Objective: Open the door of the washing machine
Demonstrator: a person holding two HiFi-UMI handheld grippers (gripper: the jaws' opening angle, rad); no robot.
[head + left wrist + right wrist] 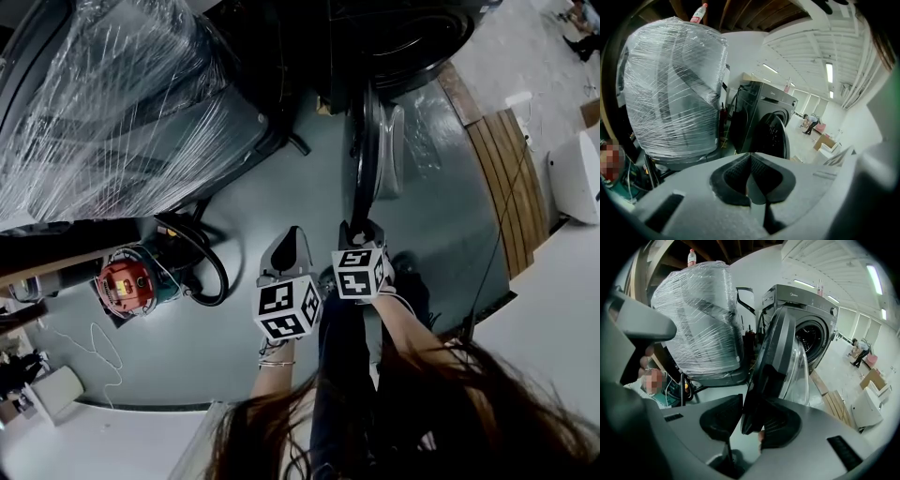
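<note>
— Where does the door (776, 352) stand?

— Swung well out from the washing machine (813, 310), upright, with its thin edge turned toward the person. In the head view it runs as a narrow dark band from the drum opening toward the two claws, over the grey floor (281, 187). Its glass bowl (799, 371) bulges to the right, back toward the drum.

— And the right claw (757, 416)?

— Its jaws are parted, with the door's free edge standing between them, close to both pads. I see no squeeze on it.

— The left claw (751, 176)?

— Pads together with nothing in them, just beside the right one, pointed at the machine and the plastic-wrapped bundle (670, 89).
</note>
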